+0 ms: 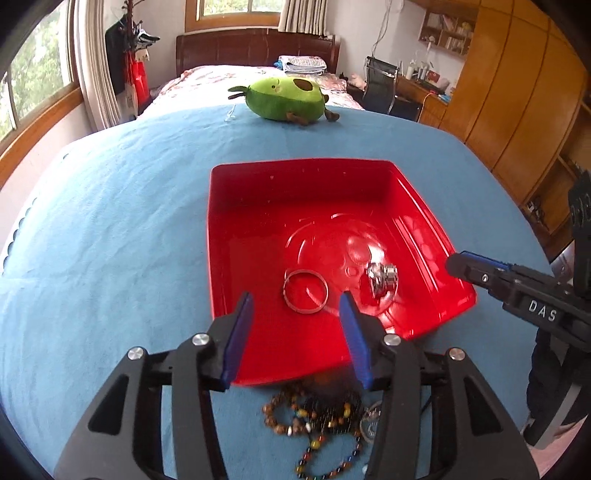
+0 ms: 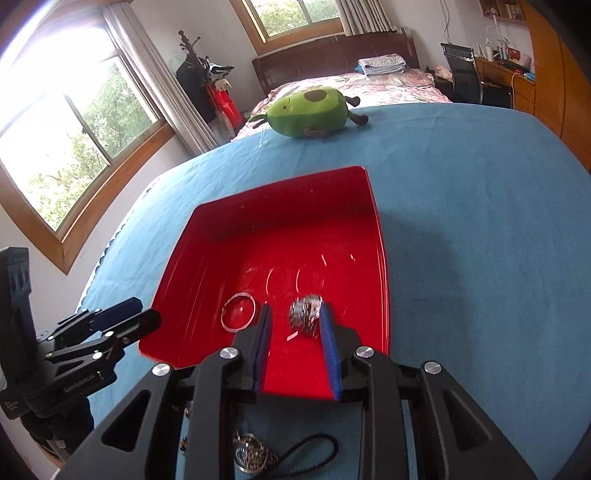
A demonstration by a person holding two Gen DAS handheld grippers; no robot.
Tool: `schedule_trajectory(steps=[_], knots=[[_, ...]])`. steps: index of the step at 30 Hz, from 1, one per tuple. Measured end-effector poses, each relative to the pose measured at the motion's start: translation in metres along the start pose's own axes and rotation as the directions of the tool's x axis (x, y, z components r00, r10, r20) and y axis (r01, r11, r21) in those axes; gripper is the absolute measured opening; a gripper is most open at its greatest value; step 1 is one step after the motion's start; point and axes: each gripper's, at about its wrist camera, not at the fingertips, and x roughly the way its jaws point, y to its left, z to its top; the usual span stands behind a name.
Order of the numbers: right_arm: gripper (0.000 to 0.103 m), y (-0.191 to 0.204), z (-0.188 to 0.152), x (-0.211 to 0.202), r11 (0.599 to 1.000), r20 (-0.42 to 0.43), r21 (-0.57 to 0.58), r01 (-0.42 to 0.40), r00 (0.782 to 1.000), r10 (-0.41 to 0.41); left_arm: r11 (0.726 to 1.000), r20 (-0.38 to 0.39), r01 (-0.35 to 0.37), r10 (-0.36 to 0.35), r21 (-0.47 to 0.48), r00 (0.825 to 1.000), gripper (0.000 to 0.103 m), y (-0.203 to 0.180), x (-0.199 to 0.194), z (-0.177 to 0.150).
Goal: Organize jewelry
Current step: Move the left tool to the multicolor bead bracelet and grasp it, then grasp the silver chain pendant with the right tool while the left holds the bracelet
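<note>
Beaded bracelets [image 1: 314, 417] lie nearest, on the blue-covered counter [image 1: 110, 229]. Both grippers' fingers, left [image 1: 297, 314] and right [image 2: 295, 325], are parted and empty above the red tray [image 1: 236, 206], which holds a bangle [image 1: 306, 291] and watch [image 1: 382, 278].

A counter [image 1: 110, 221] draped in blue cloth carries a glossy red plastic tray [image 1: 236, 206], a green avocado plush toy [image 1: 280, 98], and beaded bracelets [image 1: 314, 417].

Bedroom, daylit. Wood-framed windows [image 2: 74, 147] on the left wall and far wall [image 1: 236, 9], curtains [image 2: 155, 81] drawn back. Dark wooden headboard [image 1: 255, 50] at far end – floral bedding [image 2: 369, 86] before it. Desk [image 1: 424, 96] and black chair [image 1: 380, 86] far right; tall wooden wardrobe [image 1: 517, 103] along the right wall.
</note>
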Motion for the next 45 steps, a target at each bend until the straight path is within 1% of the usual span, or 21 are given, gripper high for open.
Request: schedule_trajectory(steps=[4,6,9,15,18,23,25,27,31,35,37,39,40,42,45], knots=[[0.027,0.005,-0.013,-0.011,1.000,0.007,-0.018,0.004,1.000,-0.003,1.000,-0.006,-0.007,0.008,0.008,1.000,0.048,0.002,-0.008,-0.016],[0.027,0.008,-0.020,-0.016,1.000,0.008,-0.029,-0.004,1.000,0.004,1.000,-0.008,-0.018,0.018,0.013,1.000,0.048,0.005,-0.012,-0.025],[0.027,0.011,-0.033,-0.021,0.999,0.010,-0.037,-0.018,1.000,0.018,1.000,-0.017,-0.015,0.015,-0.001,1.000,0.047,0.010,-0.016,-0.041],[0.027,0.013,-0.057,-0.019,0.998,-0.024,-0.027,-0.061,0.998,0.060,1.000,-0.041,0.012,-0.013,-0.028,0.999,0.046,0.015,-0.016,-0.074],[0.027,0.013,-0.070,-0.016,0.997,-0.046,-0.021,-0.079,0.996,0.078,1.000,-0.051,0.010,-0.011,-0.026,0.999,0.046,0.016,-0.014,-0.088],[0.027,0.011,-0.093,-0.011,0.995,-0.072,0.002,-0.100,0.992,0.100,1.000,-0.101,0.007,-0.007,-0.006,0.995,0.046,0.014,-0.004,-0.113],[0.027,0.008,-0.100,-0.009,0.994,-0.079,0.014,-0.105,0.991,0.106,1.000,-0.128,0.001,-0.001,-0.003,0.992,0.045,0.014,0.002,-0.121],[0.028,0.008,-0.105,-0.008,0.994,-0.084,0.018,-0.106,0.991,0.107,1.000,-0.147,-0.008,0.008,0.001,0.989,0.041,0.014,0.008,-0.126],[0.028,0.010,-0.111,-0.006,0.994,-0.094,0.020,-0.106,0.990,0.107,1.000,-0.179,-0.015,0.015,-0.001,0.984,0.040,0.015,0.021,-0.132],[0.028,0.013,-0.116,-0.005,0.995,-0.106,0.011,-0.104,0.989,0.104,0.999,-0.176,-0.034,0.036,0.020,0.984,0.040,0.011,0.028,-0.132],[0.028,0.014,-0.118,-0.004,0.995,-0.112,0.008,-0.101,0.988,0.101,0.998,-0.170,-0.046,0.052,0.035,0.984,0.036,0.008,0.029,-0.132],[0.028,0.015,-0.119,-0.003,0.995,-0.116,0.007,-0.098,0.988,0.098,0.997,-0.164,-0.057,0.065,0.050,0.984,0.025,0.002,0.030,-0.134],[0.028,0.015,-0.119,-0.003,0.995,-0.117,0.006,-0.097,0.988,0.097,0.996,-0.162,-0.056,0.065,0.063,0.985,0.022,-0.001,0.032,-0.133],[0.028,0.017,-0.119,-0.001,0.995,-0.122,0.001,-0.095,0.988,0.095,0.996,-0.160,-0.050,0.061,0.076,0.985,0.009,-0.005,0.032,-0.134],[0.028,0.021,-0.118,0.003,0.995,-0.136,-0.006,-0.101,0.986,0.100,0.996,-0.153,-0.045,0.057,0.083,0.987,0.006,-0.009,0.033,-0.136]])
